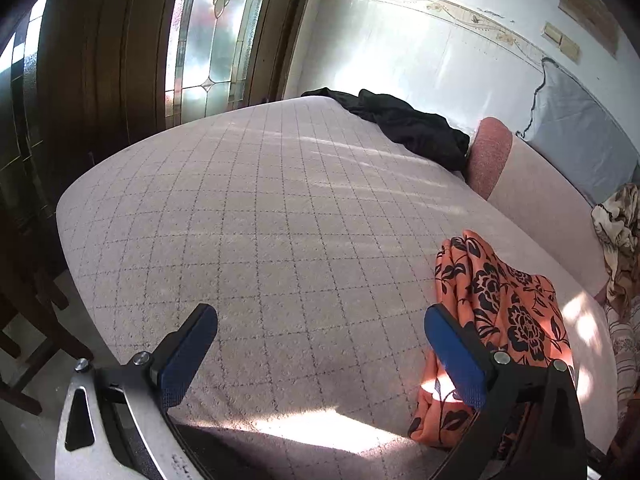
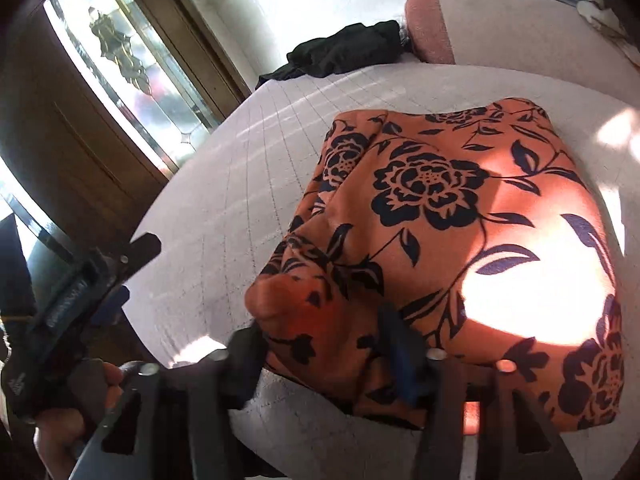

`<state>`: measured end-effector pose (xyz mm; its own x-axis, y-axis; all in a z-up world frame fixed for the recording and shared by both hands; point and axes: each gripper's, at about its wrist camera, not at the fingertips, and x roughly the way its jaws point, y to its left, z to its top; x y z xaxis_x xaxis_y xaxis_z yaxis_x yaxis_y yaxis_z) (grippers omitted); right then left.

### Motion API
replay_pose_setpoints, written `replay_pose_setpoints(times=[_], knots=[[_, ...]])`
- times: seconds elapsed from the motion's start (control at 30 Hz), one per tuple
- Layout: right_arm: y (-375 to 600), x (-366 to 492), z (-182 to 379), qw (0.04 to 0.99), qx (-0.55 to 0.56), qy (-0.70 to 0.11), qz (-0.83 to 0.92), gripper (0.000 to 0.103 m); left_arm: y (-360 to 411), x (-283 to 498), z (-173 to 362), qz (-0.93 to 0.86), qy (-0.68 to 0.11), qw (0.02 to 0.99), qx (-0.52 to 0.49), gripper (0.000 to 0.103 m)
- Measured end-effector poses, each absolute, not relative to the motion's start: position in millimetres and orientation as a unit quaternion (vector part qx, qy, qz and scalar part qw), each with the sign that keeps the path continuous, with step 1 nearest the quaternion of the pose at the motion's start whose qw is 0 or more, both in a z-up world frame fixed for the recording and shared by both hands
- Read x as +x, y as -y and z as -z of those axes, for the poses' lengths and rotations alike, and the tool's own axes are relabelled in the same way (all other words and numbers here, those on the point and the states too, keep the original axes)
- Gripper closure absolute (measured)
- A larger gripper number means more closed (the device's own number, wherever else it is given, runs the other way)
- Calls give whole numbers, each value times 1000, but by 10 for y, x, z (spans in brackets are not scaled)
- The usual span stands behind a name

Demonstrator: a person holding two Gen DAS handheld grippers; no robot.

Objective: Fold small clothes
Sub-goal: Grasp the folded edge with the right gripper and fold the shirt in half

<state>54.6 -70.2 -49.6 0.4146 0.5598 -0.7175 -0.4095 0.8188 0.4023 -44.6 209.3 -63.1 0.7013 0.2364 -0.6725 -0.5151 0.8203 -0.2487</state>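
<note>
Fingers of our right gripper stand spread astride the folded orange black-flowered cloth; left gripper gapes empty beside it.

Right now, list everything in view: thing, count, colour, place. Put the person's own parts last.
floral garment: one, orange with black flowers, folded at the bed's near edge
black garment: one, crumpled at the bed's far edge
bed cover: one, pale with a grid pattern
bolster: one, pink, beside the black garment
patterned cloth: one, cream and brown, far right
door: one, brown wood, glass panels
left gripper: open, blue pads
right gripper: open, floral fabric between its fingers
hand: one, holding the left gripper
</note>
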Motion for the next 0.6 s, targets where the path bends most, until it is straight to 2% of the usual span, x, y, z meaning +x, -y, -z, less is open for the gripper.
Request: replay_pose_setpoints(times=[0.27,0.4,0.43,0.47,0.5,0.6], knots=[[1429,268,374,850,168,-425,-261,35,-1385,-413,363,-112,-334,924,-147,0],[1699,296,418,849,204,-423,-240,35,-1119,-182,545,-77,-390,909,-128,1],[1749,311,423,848,212,-422,-239,35,-1099,-111,653,-67,-412,899,-128,15],[1791,310,426,847,219,-422,-239,35,-1098,-35,788,-52,-443,885,-132,66],[1817,301,437,846,223,-422,-239,35,-1134,50,929,-31,-479,864,-151,91],[1926,289,437,844,235,-421,-235,35,-1238,2,905,-26,-469,865,-176,89]])
